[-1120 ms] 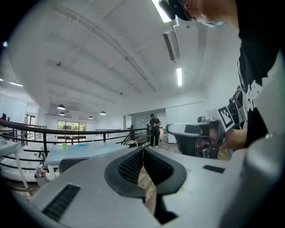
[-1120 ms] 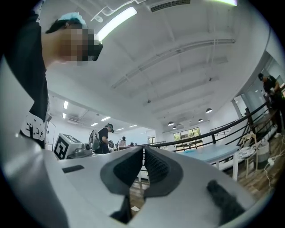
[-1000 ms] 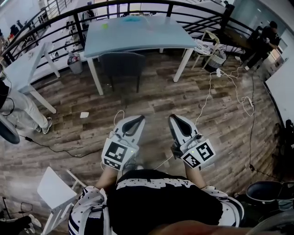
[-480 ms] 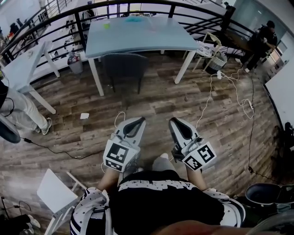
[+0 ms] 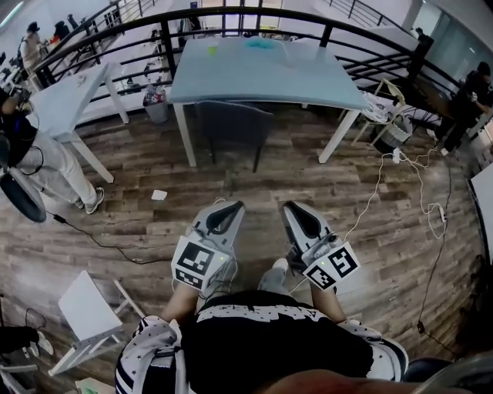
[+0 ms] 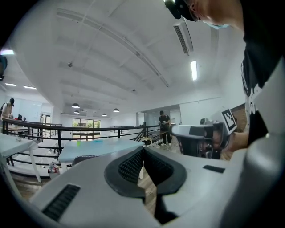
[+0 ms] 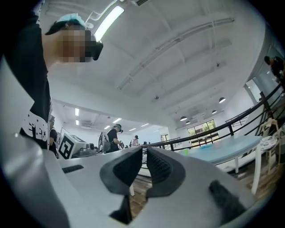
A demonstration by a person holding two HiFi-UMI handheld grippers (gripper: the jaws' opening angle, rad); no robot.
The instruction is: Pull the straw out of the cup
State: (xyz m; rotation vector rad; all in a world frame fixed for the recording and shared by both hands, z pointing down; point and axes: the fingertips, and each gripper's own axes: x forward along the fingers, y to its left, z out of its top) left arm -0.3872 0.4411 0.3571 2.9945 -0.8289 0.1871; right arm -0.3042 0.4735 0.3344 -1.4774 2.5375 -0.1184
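A small green cup (image 5: 211, 50) stands on the far side of the light-blue table (image 5: 308, 77), well ahead of me; I cannot make out a straw at this distance. The cup shows as a green speck (image 6: 78, 143) in the left gripper view and again as a green speck (image 7: 186, 152) in the right gripper view. Both grippers are held close to my body over the wooden floor, pointing towards the table. My left gripper (image 5: 232, 207) is shut and holds nothing. My right gripper (image 5: 290, 207) is also shut and holds nothing.
A grey chair (image 5: 233, 127) is tucked under the table's near side. A teal thing (image 5: 260, 44) lies on the table. A white table (image 5: 69, 96) and a person (image 5: 38, 165) are at the left, a white chair (image 5: 88, 312) near left, cables (image 5: 385, 185) on the right floor, a black railing (image 5: 231, 14) behind.
The table has come slightly nearer and lower in the head view, and a foot now shows between the grippers. Both grippers stay shut in the same pose.
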